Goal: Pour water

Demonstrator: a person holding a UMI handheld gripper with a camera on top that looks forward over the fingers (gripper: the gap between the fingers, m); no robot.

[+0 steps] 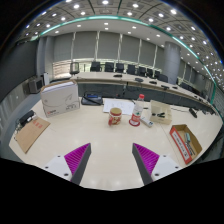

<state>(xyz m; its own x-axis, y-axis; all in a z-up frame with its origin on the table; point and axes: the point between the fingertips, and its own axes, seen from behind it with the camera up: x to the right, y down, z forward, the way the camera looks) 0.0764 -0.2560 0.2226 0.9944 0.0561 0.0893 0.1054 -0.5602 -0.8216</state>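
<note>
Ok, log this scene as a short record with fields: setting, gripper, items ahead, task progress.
setting: large office room, pale table, rows of desks and chairs behind
gripper: gripper open, nothing between its fingers, above bare tabletop
items ahead: jar with a red lid and bottle with a red cap, both upright, well beyond the fingers
other items: white box-shaped machine, brown cardboard piece, printed carton
task progress: no container grasped, pouring not begun

The jar (pixel 115 116) and bottle (pixel 137 112) at twelve o'clock are too small to read; the box (pixel 186 143) at two o'clock is cut off.
</note>
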